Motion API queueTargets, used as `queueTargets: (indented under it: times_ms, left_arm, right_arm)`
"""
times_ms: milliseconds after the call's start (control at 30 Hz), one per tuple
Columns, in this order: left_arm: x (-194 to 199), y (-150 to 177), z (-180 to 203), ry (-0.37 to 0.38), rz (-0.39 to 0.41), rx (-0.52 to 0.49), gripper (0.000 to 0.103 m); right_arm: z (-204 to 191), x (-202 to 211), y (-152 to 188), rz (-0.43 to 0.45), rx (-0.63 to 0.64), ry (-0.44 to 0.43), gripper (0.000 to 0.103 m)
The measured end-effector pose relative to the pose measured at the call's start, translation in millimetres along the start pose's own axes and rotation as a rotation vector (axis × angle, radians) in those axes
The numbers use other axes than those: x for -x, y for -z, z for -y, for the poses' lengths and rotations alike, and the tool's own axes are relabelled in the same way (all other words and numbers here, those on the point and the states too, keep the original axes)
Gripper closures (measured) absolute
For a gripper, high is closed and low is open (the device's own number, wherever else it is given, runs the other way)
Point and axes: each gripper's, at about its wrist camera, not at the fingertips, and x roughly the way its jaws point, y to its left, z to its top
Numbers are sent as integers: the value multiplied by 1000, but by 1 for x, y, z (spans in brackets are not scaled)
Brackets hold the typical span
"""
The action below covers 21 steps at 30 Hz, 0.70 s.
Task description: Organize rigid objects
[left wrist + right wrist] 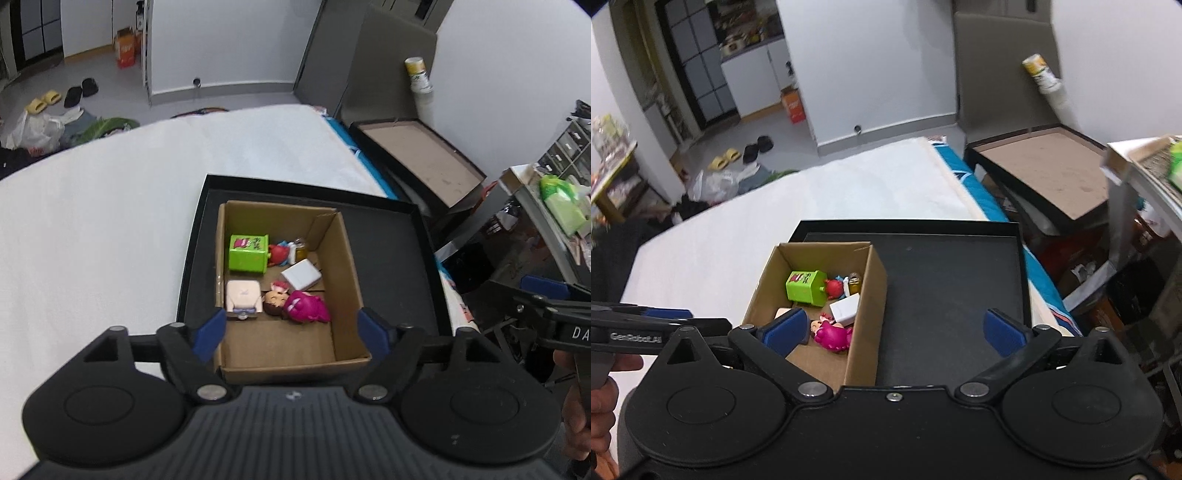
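Observation:
A cardboard box [343,280] stands in the left part of a black tray [399,251] on a white bed. Inside lie a green cube toy [246,253], a red and blue figure [279,253], a small bottle [300,248], a white block [302,274], a cream box toy [242,297] and a doll in pink [295,304]. My left gripper [293,330] is open and empty above the box's near end. My right gripper [894,332] is open and empty over the tray [953,280], right of the box [866,306]. The green toy [807,287] and doll [833,334] show there too.
The white bed [110,206] stretches left and behind the tray. A second black tray with a brown bottom [421,158] sits off the bed's right edge. A cluttered shelf [554,206] stands at far right. Bags and shoes lie on the floor [55,110].

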Motion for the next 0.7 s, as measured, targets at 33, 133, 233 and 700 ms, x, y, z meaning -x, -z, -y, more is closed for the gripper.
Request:
queueTargets:
  times_ms: [33,133,233,700]
  left_arm:
    - [4,1,3,2,3,-2,24]
    - [17,4,14,-7,18,-30,23]
    - [29,7,21,-7,35,-40,22]
    - [97,32,37,-12,162,-97,11]
  right_arm:
    - [1,5,1,5,-4,-3,0]
    - [5,21,4,23,-8,-15,0]
    - [7,37,6,48,-8,-17,0]
    - [9,95,29,148,-58,-15,0]
